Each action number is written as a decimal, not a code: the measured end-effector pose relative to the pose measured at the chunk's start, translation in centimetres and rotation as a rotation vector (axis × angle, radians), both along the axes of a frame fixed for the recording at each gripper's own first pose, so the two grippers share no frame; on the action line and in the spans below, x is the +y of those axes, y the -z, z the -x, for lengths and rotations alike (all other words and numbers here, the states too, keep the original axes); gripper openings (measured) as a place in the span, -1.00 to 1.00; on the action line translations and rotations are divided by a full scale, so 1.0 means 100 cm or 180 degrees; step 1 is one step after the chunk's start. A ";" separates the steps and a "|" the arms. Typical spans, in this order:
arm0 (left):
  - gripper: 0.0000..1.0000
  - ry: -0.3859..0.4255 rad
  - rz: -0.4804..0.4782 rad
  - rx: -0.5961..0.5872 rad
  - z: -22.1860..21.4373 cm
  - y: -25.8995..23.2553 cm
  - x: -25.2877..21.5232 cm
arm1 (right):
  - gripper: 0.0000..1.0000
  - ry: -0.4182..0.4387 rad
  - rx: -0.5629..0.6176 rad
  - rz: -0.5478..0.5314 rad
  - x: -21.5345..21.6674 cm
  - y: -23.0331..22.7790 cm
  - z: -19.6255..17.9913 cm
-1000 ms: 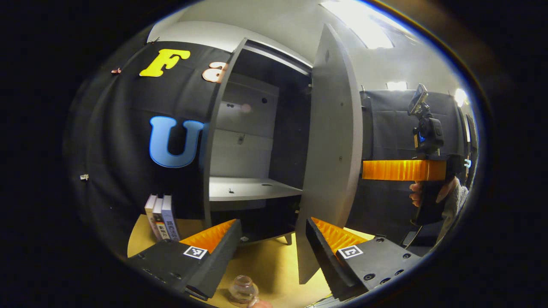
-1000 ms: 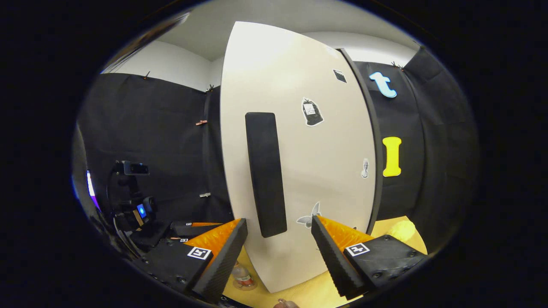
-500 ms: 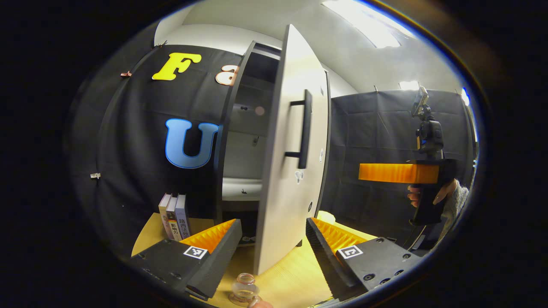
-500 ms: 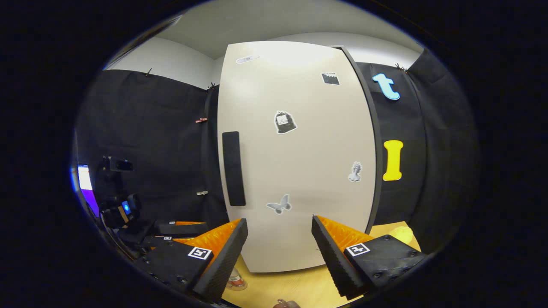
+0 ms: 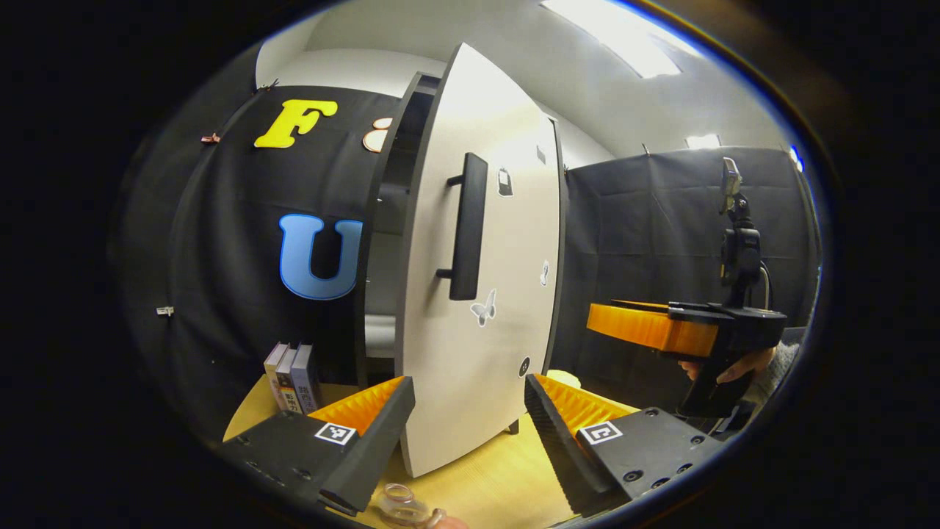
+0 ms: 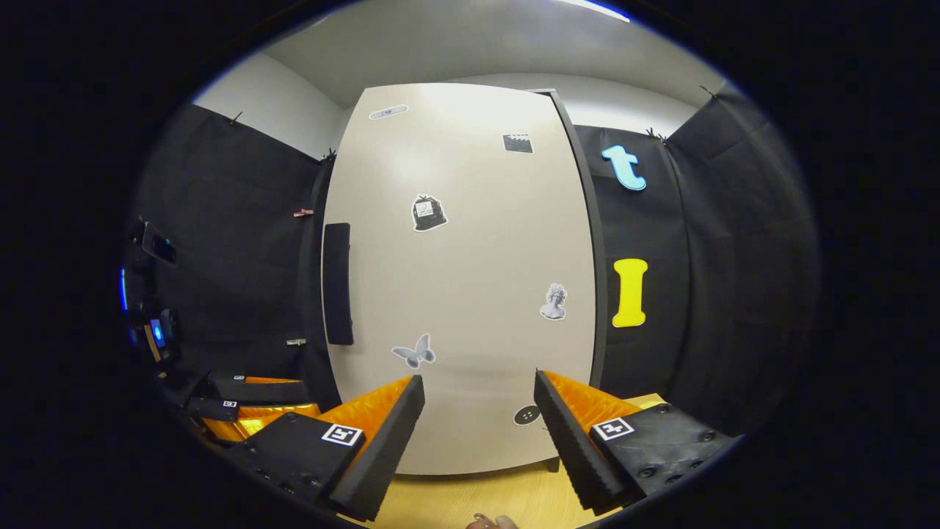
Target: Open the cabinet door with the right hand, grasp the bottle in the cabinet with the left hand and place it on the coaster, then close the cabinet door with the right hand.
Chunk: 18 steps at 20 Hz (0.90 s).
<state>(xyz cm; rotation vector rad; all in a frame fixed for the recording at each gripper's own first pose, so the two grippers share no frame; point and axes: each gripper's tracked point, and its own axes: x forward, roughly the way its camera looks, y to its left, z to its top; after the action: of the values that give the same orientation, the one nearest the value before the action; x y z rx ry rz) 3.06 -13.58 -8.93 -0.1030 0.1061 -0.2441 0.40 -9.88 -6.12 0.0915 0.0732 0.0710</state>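
1. Left gripper (image 5: 468, 411) stood with its jaws wide apart and nothing between them, held low over the table (image 5: 499, 485) in front of the cabinet.
2. Right gripper (image 6: 477, 419) was likewise spread wide and empty, facing the outer face of the cabinet door (image 6: 463, 257) without touching it. In the left gripper view it appeared off to the right (image 5: 646, 327), held by a hand (image 5: 727, 367), well apart from the door.
3. Cabinet door (image 5: 485, 294) stood partly ajar; a dark gap showed between its handle edge and the cabinet frame (image 5: 374, 242).
4. A dark vertical handle (image 5: 464, 224) was mounted near the door's free edge. Small stickers, including a butterfly (image 6: 415, 351), were on the door face.
5. Bottle (image 5: 400, 499), clear, was on the table at the lower edge of the left gripper view, just below the left gripper's fingers. Whether it rested on a coaster could not be told.
6. Several books (image 5: 290, 378) stood upright on the table to the left of the cabinet.
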 end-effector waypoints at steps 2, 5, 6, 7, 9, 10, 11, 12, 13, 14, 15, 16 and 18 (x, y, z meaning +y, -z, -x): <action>0.89 0.0001 0.0008 -0.0016 -0.005 -0.003 -0.005 | 0.94 -0.0011 -0.0009 -0.0026 -0.004 -0.002 0.003; 0.89 0.0001 -0.0076 -0.0097 -0.014 -0.013 -0.011 | 0.94 0.0025 0.0015 0.0028 -0.014 -0.001 0.002; 0.89 0.0003 -0.0106 -0.0121 -0.018 -0.014 -0.013 | 0.95 0.0044 0.0024 0.0073 -0.018 -0.001 0.002; 0.89 0.0002 -0.0126 -0.0139 -0.020 -0.017 -0.015 | 0.95 0.0051 0.0016 0.0121 -0.020 -0.003 0.001; 0.89 0.0016 -0.0126 -0.0147 -0.024 -0.019 -0.021 | 0.95 0.0090 0.0014 0.0179 -0.025 -0.006 0.003; 0.89 0.0036 -0.0114 -0.0141 -0.025 -0.018 -0.024 | 0.94 0.0093 0.0026 0.0185 -0.026 -0.006 0.003; 0.89 0.0045 -0.0110 -0.0133 -0.026 -0.018 -0.027 | 0.94 0.0086 0.0047 0.0185 -0.026 -0.005 0.003; 0.89 0.0060 -0.0115 -0.0129 -0.028 -0.018 -0.030 | 0.95 0.0097 0.0074 0.0184 -0.027 -0.004 0.004; 0.89 0.0072 -0.0130 -0.0124 -0.027 -0.019 -0.033 | 0.94 0.0094 0.0093 0.0176 -0.028 -0.004 0.005; 0.89 0.0075 -0.0148 -0.0130 -0.027 -0.018 -0.035 | 0.94 0.0071 0.0101 0.0147 -0.027 -0.005 0.006; 0.89 0.0077 -0.0159 -0.0140 -0.028 -0.018 -0.037 | 0.94 0.0027 0.0125 0.0105 -0.025 -0.006 0.006; 0.89 0.0072 -0.0168 -0.0151 -0.028 -0.018 -0.038 | 0.93 -0.0012 0.0139 0.0071 -0.023 -0.007 0.007; 0.89 0.0030 -0.0187 -0.0175 -0.029 -0.020 -0.037 | 0.94 -0.0062 0.0095 0.0060 -0.022 -0.013 0.007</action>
<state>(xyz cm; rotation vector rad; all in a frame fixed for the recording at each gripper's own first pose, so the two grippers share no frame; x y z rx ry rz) 5.96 -17.31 -6.97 -0.0374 0.0590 -0.2528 -0.28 -12.11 -4.83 0.0729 0.1045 0.0883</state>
